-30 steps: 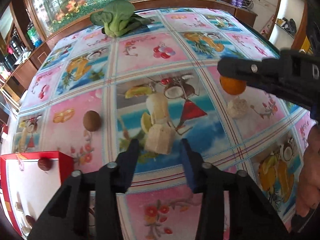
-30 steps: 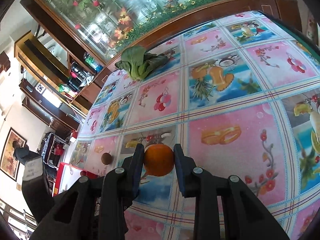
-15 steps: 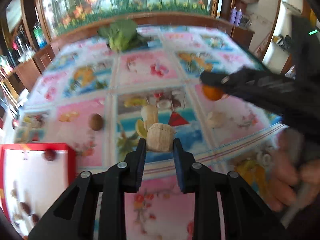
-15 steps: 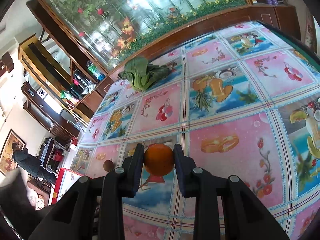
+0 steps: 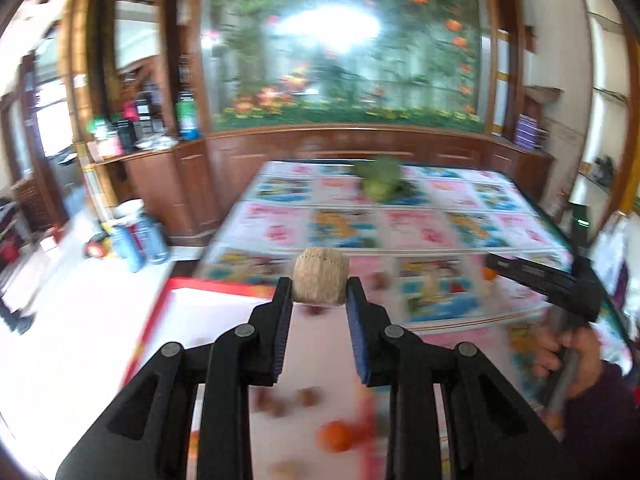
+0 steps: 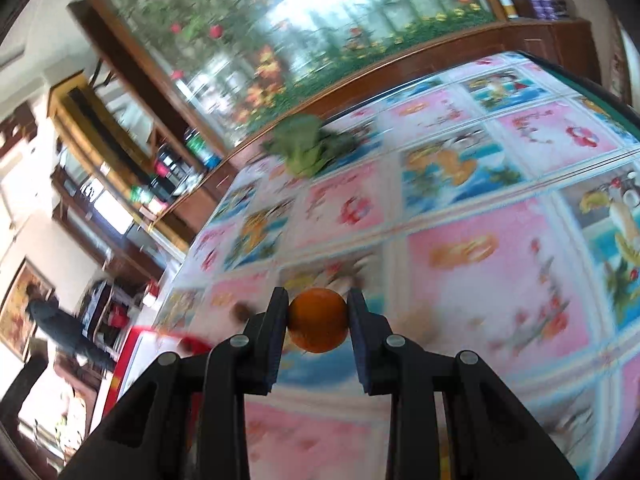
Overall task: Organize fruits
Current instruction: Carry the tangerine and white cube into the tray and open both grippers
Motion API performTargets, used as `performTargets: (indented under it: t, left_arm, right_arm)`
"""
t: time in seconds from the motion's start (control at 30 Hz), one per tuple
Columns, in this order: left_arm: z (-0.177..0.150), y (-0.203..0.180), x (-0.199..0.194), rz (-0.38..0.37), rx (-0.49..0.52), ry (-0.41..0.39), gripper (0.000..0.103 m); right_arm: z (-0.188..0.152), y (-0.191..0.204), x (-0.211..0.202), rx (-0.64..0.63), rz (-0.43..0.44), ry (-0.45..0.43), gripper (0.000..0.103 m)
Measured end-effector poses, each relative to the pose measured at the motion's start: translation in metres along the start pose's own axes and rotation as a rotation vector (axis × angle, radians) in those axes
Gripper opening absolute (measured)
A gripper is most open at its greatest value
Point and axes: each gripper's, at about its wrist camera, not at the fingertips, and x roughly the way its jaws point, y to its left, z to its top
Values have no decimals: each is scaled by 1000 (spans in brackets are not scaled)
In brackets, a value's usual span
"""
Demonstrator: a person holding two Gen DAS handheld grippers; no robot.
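Left gripper (image 5: 319, 288): 1 banana chunk (image 5: 319, 282) | right gripper (image 6: 318, 326): 1 orange (image 6: 318, 325)

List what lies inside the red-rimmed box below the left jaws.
Blurred in the red-rimmed box: one orange fruit and several small brown fruits. The left gripper covers part of the floor.

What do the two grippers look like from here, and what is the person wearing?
Both the left gripper and right gripper are matte black plastic with angular, cut-out frames, round silver pivot bolts and blue pads lining the fingers. A dark purple sleeve shows at the right wrist.
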Motion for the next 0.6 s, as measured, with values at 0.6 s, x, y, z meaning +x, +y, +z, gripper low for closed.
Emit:
performTargets:
  t: [0.6]
  left_arm:
    - [-44, 115, 27, 133, -156, 90, 29]
  right_arm:
    - [-91, 184, 49, -358, 169, 221, 29]
